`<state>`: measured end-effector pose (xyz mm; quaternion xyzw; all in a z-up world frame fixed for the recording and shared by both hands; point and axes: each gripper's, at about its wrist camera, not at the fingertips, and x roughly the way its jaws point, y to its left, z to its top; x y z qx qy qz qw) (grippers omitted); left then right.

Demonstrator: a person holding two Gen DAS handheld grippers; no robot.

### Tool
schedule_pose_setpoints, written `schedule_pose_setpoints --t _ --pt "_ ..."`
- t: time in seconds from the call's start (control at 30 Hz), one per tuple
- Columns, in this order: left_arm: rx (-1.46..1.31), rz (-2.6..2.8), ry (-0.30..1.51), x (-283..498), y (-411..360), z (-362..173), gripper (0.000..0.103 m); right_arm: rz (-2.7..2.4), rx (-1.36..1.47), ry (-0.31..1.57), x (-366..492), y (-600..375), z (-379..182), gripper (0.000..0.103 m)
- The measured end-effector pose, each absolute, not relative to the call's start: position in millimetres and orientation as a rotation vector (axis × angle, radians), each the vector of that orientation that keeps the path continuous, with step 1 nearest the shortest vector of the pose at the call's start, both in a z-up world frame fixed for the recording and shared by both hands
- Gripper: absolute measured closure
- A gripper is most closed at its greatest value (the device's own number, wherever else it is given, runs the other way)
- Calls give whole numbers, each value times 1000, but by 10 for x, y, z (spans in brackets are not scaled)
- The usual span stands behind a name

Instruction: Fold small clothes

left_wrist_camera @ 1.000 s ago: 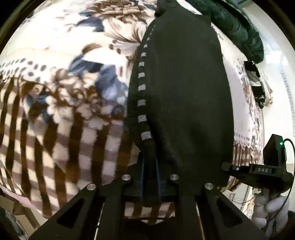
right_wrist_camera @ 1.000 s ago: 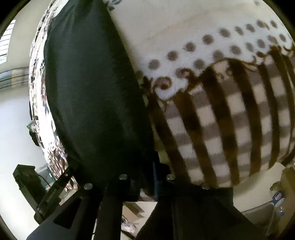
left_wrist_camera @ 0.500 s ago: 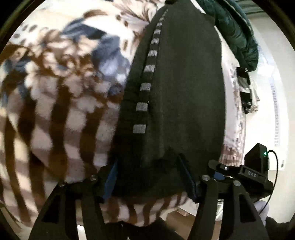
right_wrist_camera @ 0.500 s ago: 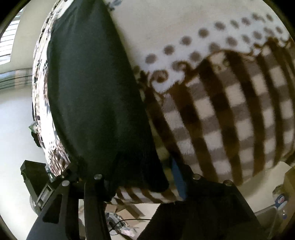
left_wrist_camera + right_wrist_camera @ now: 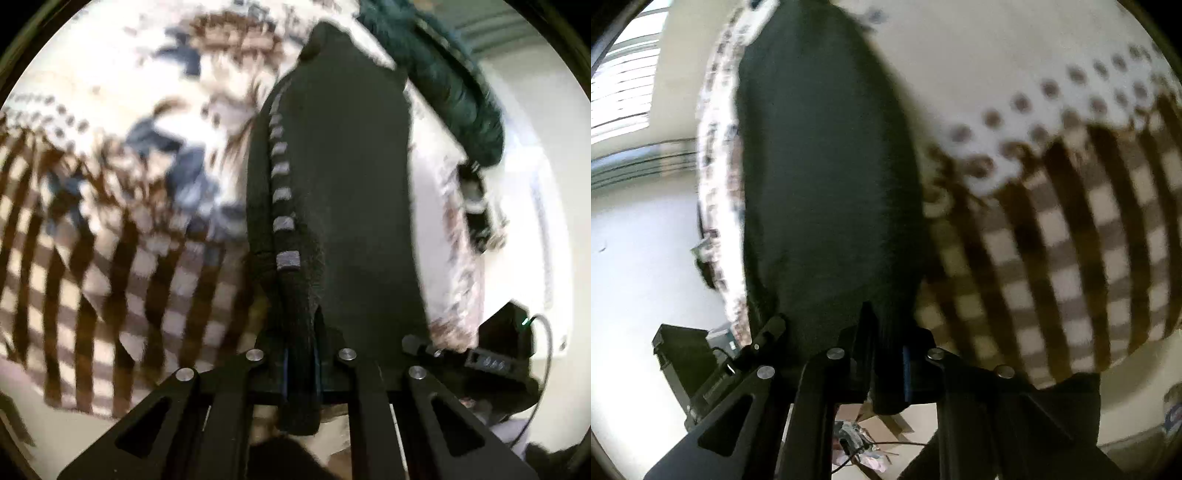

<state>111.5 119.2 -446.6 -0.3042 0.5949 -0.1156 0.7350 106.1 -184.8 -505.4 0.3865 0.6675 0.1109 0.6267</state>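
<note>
No readable text; small marking on black device point(image 5: 487, 360) perhaps lettering, too blurred.

A patterned fleece blanket point(image 5: 122, 229) covers the bed, with a black garment point(image 5: 343, 192) and dark-green jacket point(image 5: 454, 99) lying on it.

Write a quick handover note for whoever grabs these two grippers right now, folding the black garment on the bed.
Left gripper: jaws have just closed; shut on the near edge of the black garment, on its side with the grey-dashed seam.
Right gripper: jaws have also just closed, shut on the same near edge, at the other corner.
The garment lies stretched away from you on the patterned blanket, near edge slightly raised.
Done: both corners gripped.
Left: carry the near edge over to the far end, release, smooth.
</note>
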Motion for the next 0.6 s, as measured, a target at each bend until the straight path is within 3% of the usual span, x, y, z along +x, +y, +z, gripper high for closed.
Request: schedule_pose_setpoints --t 0.3,0.6 --pt "-783 -301 1102 1773 1165 -3614 96 391 916 1353 1744 -1992 -4092 91" --pt "-792 -305 948 3212 1131 -3448 96 400 823 1188 3352 -2011 -3635 91"
